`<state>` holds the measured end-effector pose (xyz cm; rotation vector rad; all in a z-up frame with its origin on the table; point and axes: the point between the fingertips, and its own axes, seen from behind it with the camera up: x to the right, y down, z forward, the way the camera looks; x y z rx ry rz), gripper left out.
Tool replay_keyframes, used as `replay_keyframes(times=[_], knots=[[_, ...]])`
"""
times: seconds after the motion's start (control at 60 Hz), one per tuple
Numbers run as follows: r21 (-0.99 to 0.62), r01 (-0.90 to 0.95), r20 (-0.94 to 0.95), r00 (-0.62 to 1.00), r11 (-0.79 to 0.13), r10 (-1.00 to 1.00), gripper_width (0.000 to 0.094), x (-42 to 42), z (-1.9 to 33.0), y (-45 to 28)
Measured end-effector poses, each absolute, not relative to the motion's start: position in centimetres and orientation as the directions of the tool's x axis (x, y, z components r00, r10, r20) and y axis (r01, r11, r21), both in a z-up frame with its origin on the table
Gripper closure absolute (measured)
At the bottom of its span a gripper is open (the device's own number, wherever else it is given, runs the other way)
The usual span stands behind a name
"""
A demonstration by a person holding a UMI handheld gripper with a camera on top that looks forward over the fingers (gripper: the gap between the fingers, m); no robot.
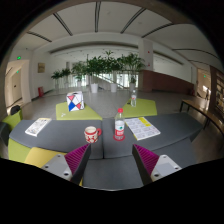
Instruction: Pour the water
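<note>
Gripper seen low in frame, fingers spread wide, nothing held. Clear plastic bottle with red label stood at frame centre on grey table, beyond fingers; white-and-red mug just left. Risk judged: off-centre grasp topples bottle, or mug is knocked.

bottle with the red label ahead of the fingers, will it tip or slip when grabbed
The bottle stands tall and narrow on the table, so a high push would probably tip it. It looks like smooth plastic, possibly slippery. The gripper is open, not touching it.
</note>
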<state>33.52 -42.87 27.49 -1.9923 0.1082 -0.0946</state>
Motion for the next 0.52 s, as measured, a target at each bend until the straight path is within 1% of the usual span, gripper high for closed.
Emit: replay_keyframes(times=[0.267, 0.517], knots=[[-0.914, -0.010, 0.040, 0.993, -0.405, -0.114, 0.0087, 33.3, 29.8, -47.8], [-0.915, 0.018, 0.069, 0.991, -0.403, -0.112, 0.0090, 32.8, 29.9, -48.8]])
